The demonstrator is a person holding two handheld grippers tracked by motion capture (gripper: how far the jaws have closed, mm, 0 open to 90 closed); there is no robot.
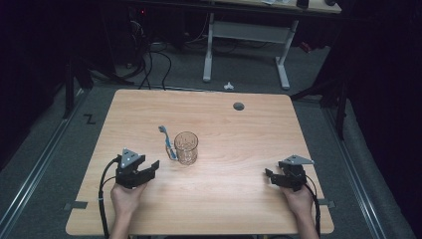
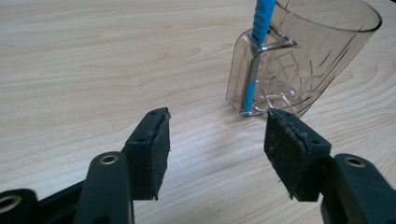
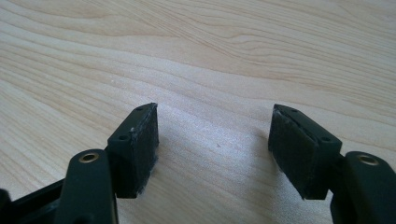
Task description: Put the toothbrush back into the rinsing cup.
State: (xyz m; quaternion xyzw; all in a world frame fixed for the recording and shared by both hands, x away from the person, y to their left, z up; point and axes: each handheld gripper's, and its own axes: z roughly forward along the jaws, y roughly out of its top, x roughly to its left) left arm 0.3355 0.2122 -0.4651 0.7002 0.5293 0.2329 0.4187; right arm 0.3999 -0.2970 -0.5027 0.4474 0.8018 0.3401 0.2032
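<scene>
A clear plastic cup (image 1: pixel 186 148) stands upright near the middle of the wooden table (image 1: pixel 239 134). A blue toothbrush (image 1: pixel 168 141) lies on the table just left of the cup, its head pointing away from me. In the left gripper view the cup (image 2: pixel 299 60) and the toothbrush (image 2: pixel 259 28) sit just beyond the jaws. My left gripper (image 1: pixel 153 168) is open a short way left of the cup, nothing between its pads (image 2: pixel 161 149). My right gripper (image 1: pixel 271 175) stands open over bare wood at the right, far from the cup, and its view shows empty jaws (image 3: pixel 212 144).
A dark round hole (image 1: pixel 239 106) sits in the table near its far edge. Beyond the table stand a white desk frame (image 1: pixel 246 37) and cables on the grey floor. Metal rails run along both sides of the table.
</scene>
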